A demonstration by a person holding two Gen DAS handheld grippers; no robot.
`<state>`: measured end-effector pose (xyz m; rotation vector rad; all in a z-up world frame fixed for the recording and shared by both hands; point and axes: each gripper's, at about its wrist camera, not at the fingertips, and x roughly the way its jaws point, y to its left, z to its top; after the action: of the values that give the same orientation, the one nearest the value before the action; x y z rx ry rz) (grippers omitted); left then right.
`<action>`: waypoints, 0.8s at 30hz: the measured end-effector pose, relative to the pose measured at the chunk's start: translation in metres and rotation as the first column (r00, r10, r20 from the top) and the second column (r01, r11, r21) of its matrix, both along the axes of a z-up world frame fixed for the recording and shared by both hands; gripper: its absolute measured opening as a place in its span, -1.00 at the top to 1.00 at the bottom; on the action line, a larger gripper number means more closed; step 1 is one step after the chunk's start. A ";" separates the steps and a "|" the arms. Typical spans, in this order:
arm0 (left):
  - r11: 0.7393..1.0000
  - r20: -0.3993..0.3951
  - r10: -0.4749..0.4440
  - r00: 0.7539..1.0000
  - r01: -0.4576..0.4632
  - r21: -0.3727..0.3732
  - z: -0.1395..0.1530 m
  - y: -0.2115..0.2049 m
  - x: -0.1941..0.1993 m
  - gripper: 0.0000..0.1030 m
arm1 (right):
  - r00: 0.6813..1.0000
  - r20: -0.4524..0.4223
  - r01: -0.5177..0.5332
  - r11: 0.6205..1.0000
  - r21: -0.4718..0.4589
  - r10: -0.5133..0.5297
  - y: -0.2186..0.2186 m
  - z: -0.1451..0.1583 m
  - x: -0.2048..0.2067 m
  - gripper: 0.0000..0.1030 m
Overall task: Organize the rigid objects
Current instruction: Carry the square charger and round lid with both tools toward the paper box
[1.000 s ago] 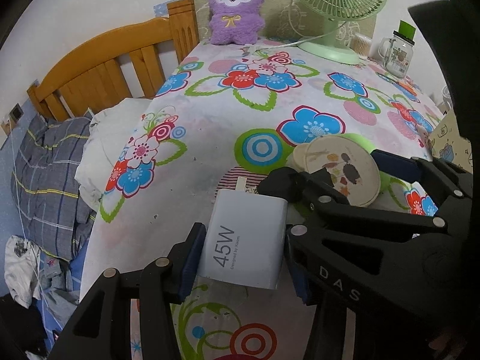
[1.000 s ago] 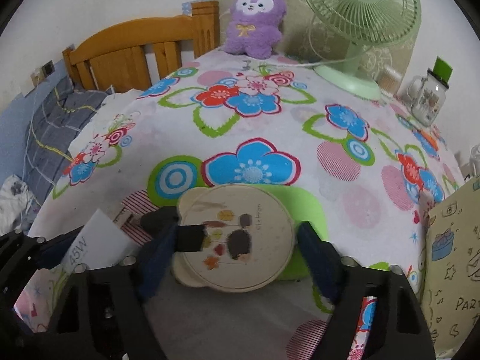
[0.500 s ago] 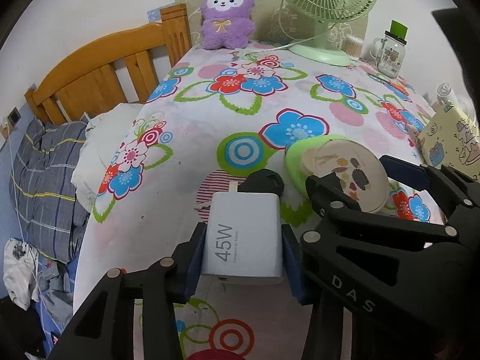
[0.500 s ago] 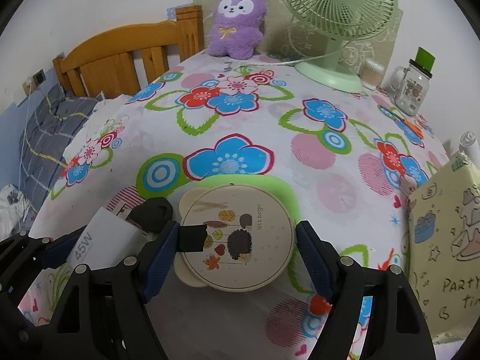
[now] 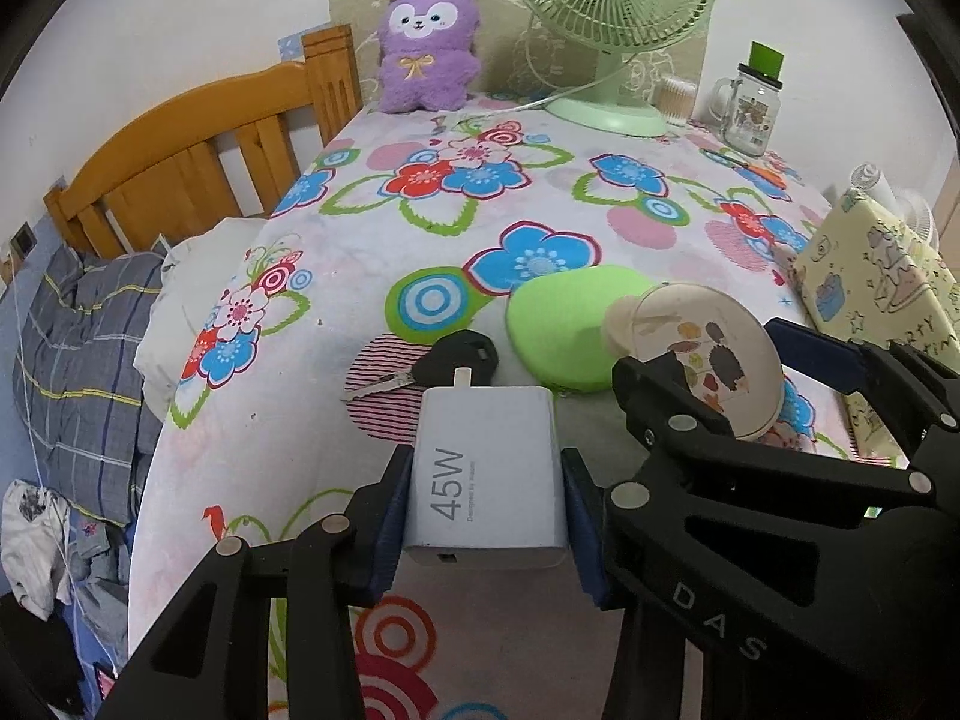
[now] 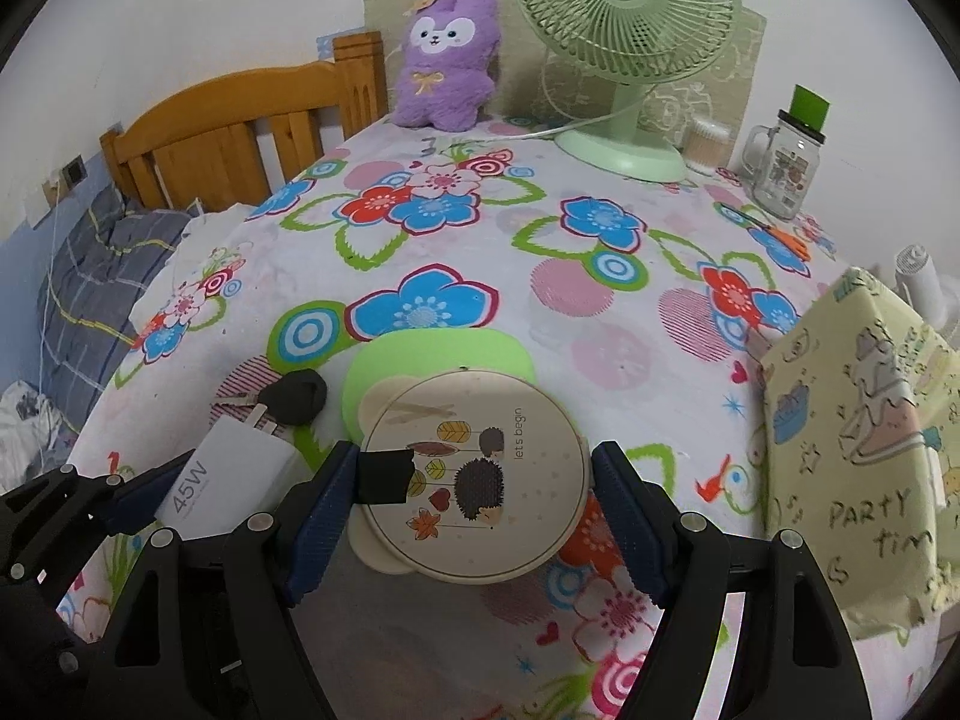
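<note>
My left gripper (image 5: 486, 516) is shut on a white 45W charger (image 5: 487, 474), held a little above the flowered tablecloth (image 5: 456, 228); the charger also shows in the right wrist view (image 6: 222, 474). My right gripper (image 6: 474, 504) is shut on a round cream lid with a hedgehog print (image 6: 474, 474), also seen in the left wrist view (image 5: 702, 366). A green round pad (image 5: 564, 330) lies under and beyond the lid. A black-headed key (image 5: 450, 363) lies on the cloth just past the charger, also in the right wrist view (image 6: 294, 399).
A purple plush (image 6: 447, 60), a green fan (image 6: 624, 60), a cotton-swab tub (image 6: 708, 144) and a glass jar mug (image 6: 783, 168) stand at the back. A yellow gift box (image 6: 870, 432) sits at right. Orange scissors (image 6: 780, 234) lie near the jar. A bed with a wooden headboard (image 5: 180, 162) is left.
Both grippers have pulled back and risen with their loads. The charger has come off the key, which is now uncovered. The lid has lifted off the green pad.
</note>
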<state>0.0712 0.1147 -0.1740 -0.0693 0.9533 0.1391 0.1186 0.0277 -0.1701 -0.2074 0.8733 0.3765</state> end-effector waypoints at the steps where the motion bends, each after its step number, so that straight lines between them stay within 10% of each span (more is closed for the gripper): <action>1: 1.000 0.005 -0.003 1.000 0.003 0.003 0.002 -0.003 -0.002 0.07 | 1.000 0.003 0.001 1.000 0.003 -0.001 -0.002 0.002 -0.002 -0.55; 24: 0.998 0.112 -0.046 0.993 0.041 0.048 0.052 -0.062 -0.039 0.07 | 0.993 0.103 0.044 0.998 0.041 -0.048 -0.062 0.058 -0.049 -0.55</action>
<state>0.0318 0.0523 -0.1218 -0.0141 0.8377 0.1157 0.0700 -0.0344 -0.1123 -0.1689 0.7661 0.3362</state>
